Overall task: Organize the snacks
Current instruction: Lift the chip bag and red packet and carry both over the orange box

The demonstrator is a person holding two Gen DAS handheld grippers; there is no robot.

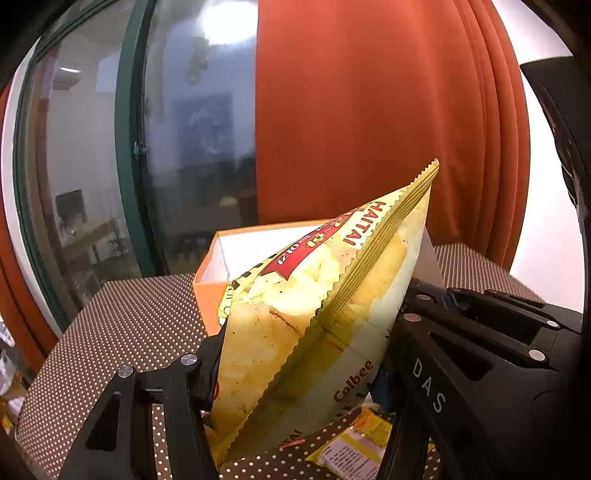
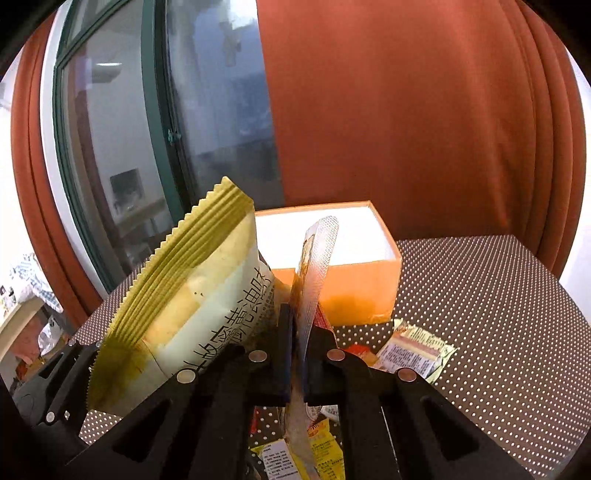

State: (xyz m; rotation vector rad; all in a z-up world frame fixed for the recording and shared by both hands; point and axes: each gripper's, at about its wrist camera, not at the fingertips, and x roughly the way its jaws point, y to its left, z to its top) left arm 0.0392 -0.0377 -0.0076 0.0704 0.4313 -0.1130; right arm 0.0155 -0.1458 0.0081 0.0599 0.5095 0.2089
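The left gripper (image 1: 295,354) clamps a puffed yellow chip bag (image 1: 317,295) between its fingers, lifted above the dotted tablecloth (image 1: 122,325) with the open orange box (image 1: 212,275) just beyond it. The right gripper (image 2: 299,354), jaws fully closed, pinches a thin flat snack packet (image 2: 314,273) edge-on, upright before the same box; more small packets (image 2: 413,350) lie below it.

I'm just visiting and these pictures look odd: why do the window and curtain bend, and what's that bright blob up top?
Left wrist view: a fisheye lens bows the window frame and orange curtain; the blob is a lamp's glare mirrored in the glass, and corners go black. Right wrist view: same bending, softer reflections, the chip bag slightly blurred up close.
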